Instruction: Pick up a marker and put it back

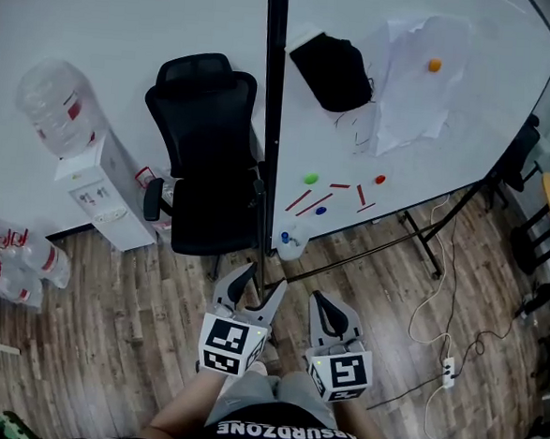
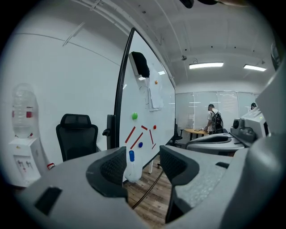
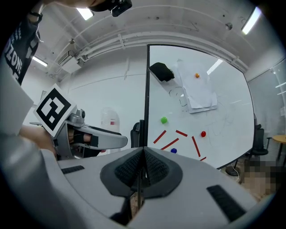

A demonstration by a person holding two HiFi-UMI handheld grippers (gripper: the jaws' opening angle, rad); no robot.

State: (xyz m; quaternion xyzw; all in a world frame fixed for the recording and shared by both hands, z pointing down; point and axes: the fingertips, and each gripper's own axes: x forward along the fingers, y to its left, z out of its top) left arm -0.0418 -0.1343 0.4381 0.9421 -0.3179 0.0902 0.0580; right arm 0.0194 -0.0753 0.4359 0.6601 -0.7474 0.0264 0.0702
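Two hand-held grippers sat low in the head view, above the wood floor and near the operator's body. I read the left gripper (image 1: 261, 283) as wide open: in its own view the jaws stood well apart around the left gripper (image 2: 143, 163) centre line, with nothing touching either pad. I read the right gripper (image 1: 321, 302) as fully closed; in its view the ribbed pads met on a single seam at the right gripper (image 3: 143, 154), with nothing clamped between them.

1. Task item. The blue-capped marker (image 1: 284, 236) stood upright in a translucent holder (image 1: 293, 246) at the lower left corner of the whiteboard (image 1: 470, 115), just right of the black frame post (image 1: 270, 120). The left gripper view framed the same marker (image 2: 131, 155) and holder (image 2: 133, 172) in the gap between the open jaws, far beyond them and not in contact.

2. Board contents. Four red bars (image 1: 314, 204) lay scattered on the board near a green magnet (image 1: 310, 179), a blue magnet (image 1: 320, 210) and a red magnet (image 1: 379, 180). I could not tell whether the bars were markers. Farther up were a black cloth (image 1: 332, 72), a crumpled paper sheet (image 1: 412, 78) and an orange magnet (image 1: 435, 65).

3. Other containers. A water dispenser (image 1: 103, 192) at far left carried a clear bottle (image 1: 58, 105); more clear bottles (image 1: 19, 257) lay on the floor at left. A black office chair (image 1: 204, 153) stood between the dispenser and the board.
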